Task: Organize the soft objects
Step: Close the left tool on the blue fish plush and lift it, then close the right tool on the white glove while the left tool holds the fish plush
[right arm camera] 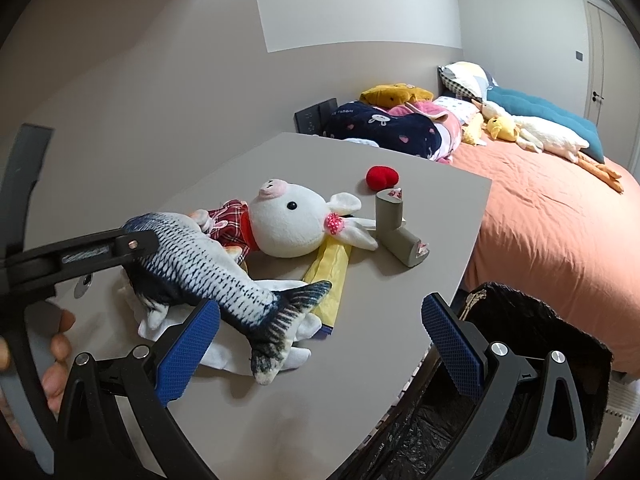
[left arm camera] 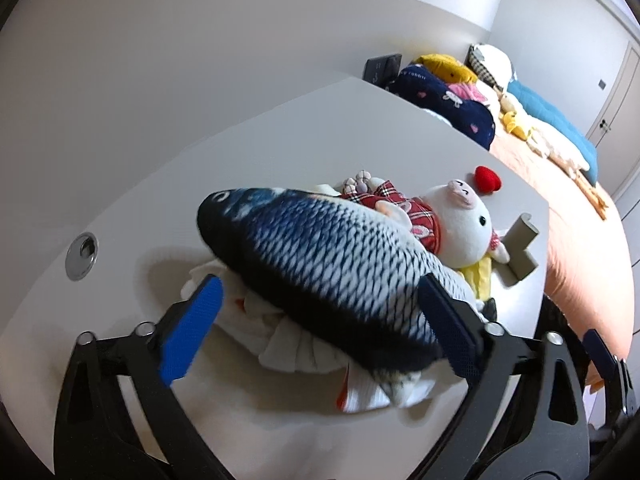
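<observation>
A blue-grey scaled fish plush [left arm camera: 320,256] [right arm camera: 208,276] lies on white cloths [left arm camera: 296,344] [right arm camera: 224,356] on the grey table [right arm camera: 320,400]. My left gripper [left arm camera: 320,328] is open and straddles the fish's rear half, its left pad clear of the body. In the right wrist view one of its black fingers [right arm camera: 132,246] crosses the fish's head. Behind the fish lies a white rabbit plush [left arm camera: 464,224] [right arm camera: 288,224] in a red plaid dress. A red heart plush [left arm camera: 487,178] [right arm camera: 382,177] sits further back. My right gripper [right arm camera: 320,344] is open and empty, by the fish's tail.
A yellow cloth [right arm camera: 332,272] and a grey L-shaped foam piece [right arm camera: 396,224] lie beside the rabbit. A black-lined bin [right arm camera: 520,320] stands below the table's right edge. Beyond is an orange bed [right arm camera: 560,232] with pillows and plush toys. A cable grommet [left arm camera: 82,256] sits at the table's left.
</observation>
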Demonstrator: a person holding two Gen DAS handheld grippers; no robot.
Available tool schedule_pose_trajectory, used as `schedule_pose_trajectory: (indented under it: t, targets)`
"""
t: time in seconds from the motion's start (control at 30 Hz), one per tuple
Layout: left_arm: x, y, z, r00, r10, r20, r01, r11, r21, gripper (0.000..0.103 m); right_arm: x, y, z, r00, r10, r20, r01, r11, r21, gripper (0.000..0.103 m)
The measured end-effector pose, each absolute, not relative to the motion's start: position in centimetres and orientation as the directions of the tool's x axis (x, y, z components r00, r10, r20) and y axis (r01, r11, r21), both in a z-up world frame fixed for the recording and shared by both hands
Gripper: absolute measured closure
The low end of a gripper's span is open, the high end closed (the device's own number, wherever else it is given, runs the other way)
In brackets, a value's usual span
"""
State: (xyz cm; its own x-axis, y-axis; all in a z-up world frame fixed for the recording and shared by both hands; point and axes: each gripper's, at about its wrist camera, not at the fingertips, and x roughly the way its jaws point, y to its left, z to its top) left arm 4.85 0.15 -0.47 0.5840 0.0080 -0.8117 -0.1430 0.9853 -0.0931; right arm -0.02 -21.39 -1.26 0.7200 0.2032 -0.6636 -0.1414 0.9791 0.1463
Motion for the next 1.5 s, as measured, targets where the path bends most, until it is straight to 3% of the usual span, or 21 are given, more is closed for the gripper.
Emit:
schedule_pose_trajectory:
  t: [0.07, 0.3, 0.37, 0.47, 0.67, 1.03, 1.2, 1.3, 1.4, 1.43, 1.47, 1.5]
  targets:
    - [5.7, 0.2, -0.9, 0.561, -0.014, -0.827, -0.146, 0.983, -0.116, 0.027, 0.2, -21.5, -1.3, 0.720, 0.206, -0.662, -0.143, 0.978, 0.148, 0.003]
    - [6.4, -0.2, -1.7, 0.554, -0.052, -0.831, -0.122, 0.982, -0.143, 0.047, 0.2, -21.3, -1.5, 0.713, 0.228, -0.663, -0.165, 0.974, 0.157, 0.002]
    - [6.2, 0.0, -1.6, 0.568, -0.069, -0.820, -0.121, 0.979, -0.166, 0.062, 0.1, -21.0, -1.6, 0.708, 0.234, -0.666, -0.177, 0.972, 0.154, 0.003]
    - [5.7, 0.3, -1.3, 0.592, -0.107, -0.799, -0.107, 0.972, -0.209, 0.075, 0.1, -20.5, -1.9, 0.694, 0.252, -0.675, -0.188, 0.968, 0.168, 0.002]
    - [4.6, 0.6, -0.6, 0.639, -0.131, -0.758, -0.081, 0.968, -0.237, 0.079, -0.2, -19.2, -2.3, 0.684, 0.285, -0.672, -0.229, 0.958, 0.173, 0.003]
    - [2.6, 2.2, 3.3, 0.775, -0.023, -0.632, -0.126, 0.974, -0.189, 0.079, 0.1, -15.9, -3.5, 0.638, 0.353, -0.684, -0.320, 0.930, 0.182, 0.003]
    - [2.2, 3.8, 4.2, 0.793, 0.030, -0.608, -0.183, 0.964, -0.191, 0.079, 1.0, -14.1, -4.2, 0.611, 0.395, -0.686, -0.348, 0.912, 0.215, 0.014]
    - [2.1, 4.8, 4.4, 0.794, 0.038, -0.607, -0.203, 0.957, -0.206, 0.079, 1.9, -13.3, -4.9, 0.584, 0.405, -0.703, -0.354, 0.907, 0.228, 0.031]
    - [2.1, 5.4, 4.3, 0.791, 0.044, -0.610, -0.219, 0.951, -0.217, 0.079, 2.6, -12.9, -5.8, 0.548, 0.410, -0.729, -0.353, 0.903, 0.243, 0.063]
    - [2.0, 5.7, 4.3, 0.791, 0.043, -0.610, -0.222, 0.950, -0.220, 0.079, 2.7, -12.9, -6.2, 0.522, 0.433, -0.735, -0.358, 0.893, 0.272, 0.084]
    - [2.0, 5.7, 4.3, 0.790, 0.043, -0.611, -0.224, 0.949, -0.222, 0.079, 2.7, -13.1, -6.4, 0.507, 0.449, -0.736, -0.360, 0.886, 0.292, 0.098]
    - [1.9, 5.8, 4.3, 0.791, 0.043, -0.610, -0.224, 0.949, -0.223, 0.079, 2.6, -13.2, -6.5, 0.503, 0.460, -0.731, -0.361, 0.881, 0.306, 0.098]
